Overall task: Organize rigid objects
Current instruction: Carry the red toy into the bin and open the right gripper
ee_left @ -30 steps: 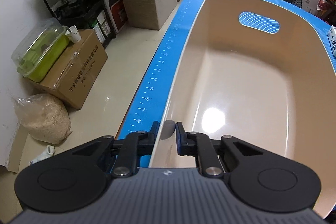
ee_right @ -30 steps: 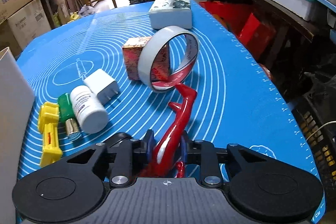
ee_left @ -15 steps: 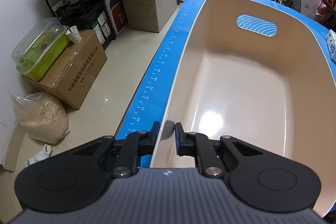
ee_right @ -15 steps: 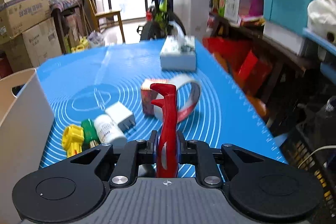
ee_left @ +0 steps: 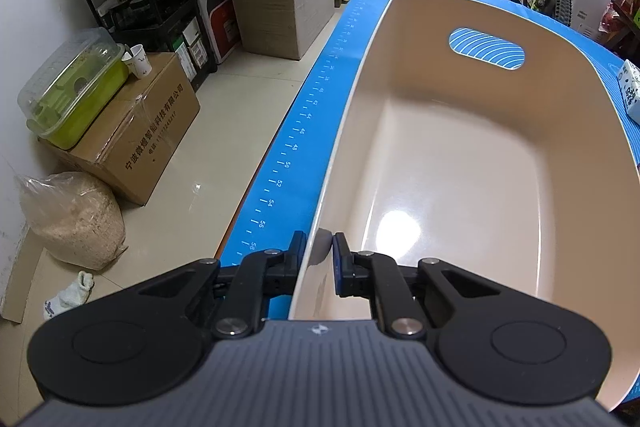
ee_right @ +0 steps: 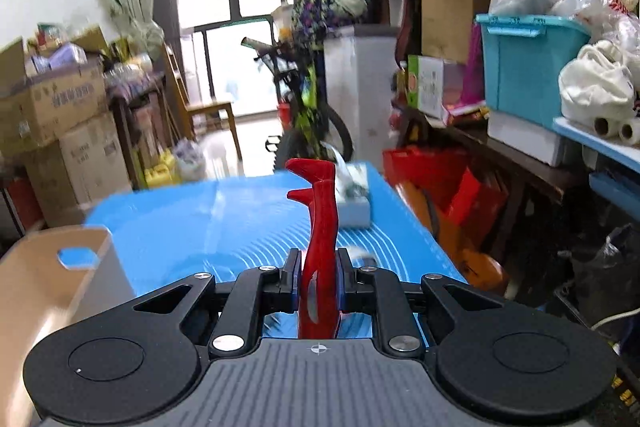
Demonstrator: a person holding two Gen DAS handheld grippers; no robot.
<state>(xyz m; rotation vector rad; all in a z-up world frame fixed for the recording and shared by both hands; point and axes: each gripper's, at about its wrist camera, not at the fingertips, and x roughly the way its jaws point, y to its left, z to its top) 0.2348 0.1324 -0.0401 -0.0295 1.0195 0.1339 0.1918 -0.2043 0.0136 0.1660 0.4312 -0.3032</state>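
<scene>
Cluttered storage surrounds your blue silicone mat (ee_left: 298, 131). Your left gripper (ee_left: 319, 259) pinches the thin smooth rim of the beige plastic bin (ee_left: 460, 163); it may tip if you pull. Your right gripper (ee_right: 318, 277) clamps the glossy red tool handle (ee_right: 318, 227) in the air, right of the bin; it can slip out.

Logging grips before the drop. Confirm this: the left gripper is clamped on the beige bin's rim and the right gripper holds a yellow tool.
Not quite. The tool is red, not yellow: the right wrist view shows the right gripper shut on a red tool. The left gripper does clamp the beige bin rim.
</scene>
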